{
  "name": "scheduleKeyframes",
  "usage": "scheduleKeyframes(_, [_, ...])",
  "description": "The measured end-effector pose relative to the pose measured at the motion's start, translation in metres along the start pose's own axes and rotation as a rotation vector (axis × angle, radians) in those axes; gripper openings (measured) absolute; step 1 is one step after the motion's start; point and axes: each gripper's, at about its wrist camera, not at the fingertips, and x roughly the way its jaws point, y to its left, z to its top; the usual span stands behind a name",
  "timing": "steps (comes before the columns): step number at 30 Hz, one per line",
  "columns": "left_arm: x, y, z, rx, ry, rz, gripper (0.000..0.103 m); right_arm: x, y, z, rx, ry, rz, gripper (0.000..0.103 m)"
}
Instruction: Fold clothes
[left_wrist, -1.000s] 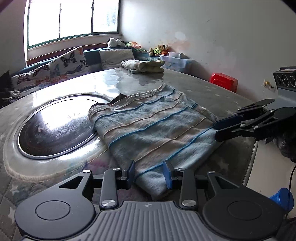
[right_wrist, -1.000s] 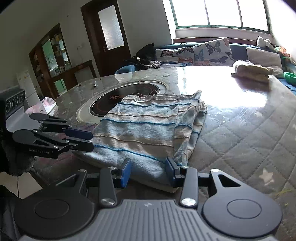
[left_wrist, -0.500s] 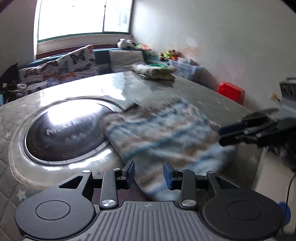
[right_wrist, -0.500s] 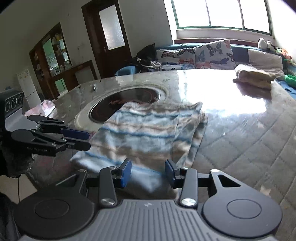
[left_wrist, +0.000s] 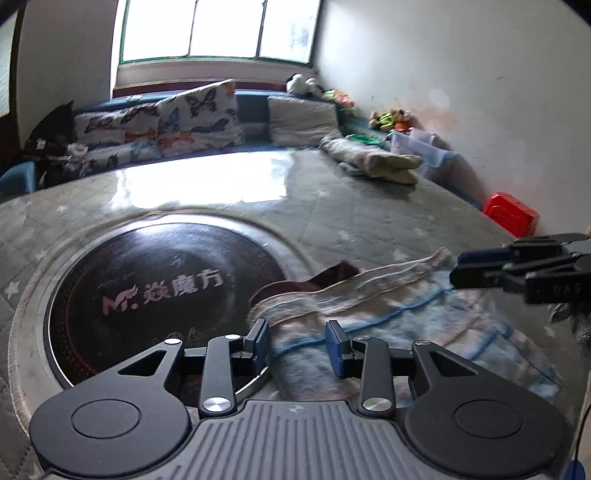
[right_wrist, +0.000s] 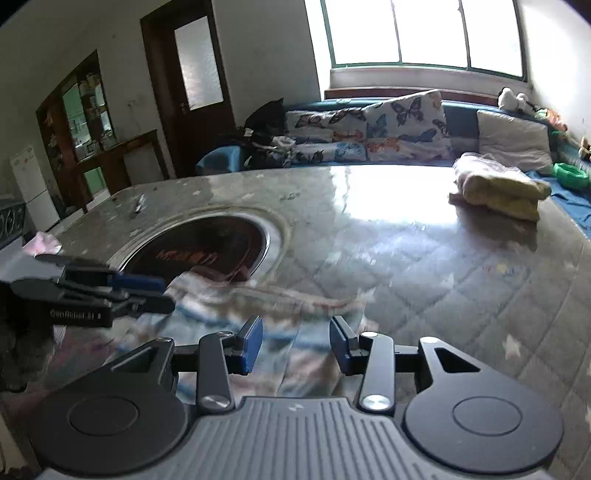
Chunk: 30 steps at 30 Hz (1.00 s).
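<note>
Both jaws spread, seemingly gripping nothing, over striped garment (left_wrist: 388, 325) at table (right_wrist: 461, 280) edge.

The dark round cooktop (left_wrist: 147, 295), at centre left of the left wrist view, carries a logo "MF" followed by the Chinese characters "焱魔方". At the left edge of the right wrist view, the left gripper (right_wrist: 162, 295) bears blurred white lettering, roughly "CenRobot.AI".

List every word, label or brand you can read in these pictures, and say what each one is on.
"MT. 焱魔方": on the round black cooktop set in the table.
"CanRobot.AI", roughly; blurred: white lettering on the left tongs, seen from the right wrist view.
Small script above the cooktop logo: too small to read.
Lettering on the right tongs: blurred, unreadable.
</note>
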Motion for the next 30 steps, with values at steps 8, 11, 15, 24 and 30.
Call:
scheduleKeyframes(8, [0.008,0.011,-0.001,-0.02,0.018,0.015,0.038,0.03,-0.015,-0.001,0.036,0.074,0.0,0.037])
scheduleKeyframes(11, [0.007,0.011,0.002,-0.025,0.009,0.024,0.038,0.022,-0.011,0.002,0.017,0.05,-0.011,0.038])
scheduleKeyframes(15, [0.013,0.015,0.004,-0.045,0.012,0.03,0.038,0.02,-0.011,0.0,0.016,0.056,-0.013,0.037])
scheduleKeyframes(24, [0.021,0.014,0.003,-0.062,0.05,0.06,0.043,0.022,-0.01,-0.001,0.027,0.068,-0.03,0.038])
scheduleKeyframes(30, [0.013,0.009,0.002,-0.052,0.044,0.079,0.054,0.013,-0.004,-0.003,0.026,0.046,-0.052,0.047])
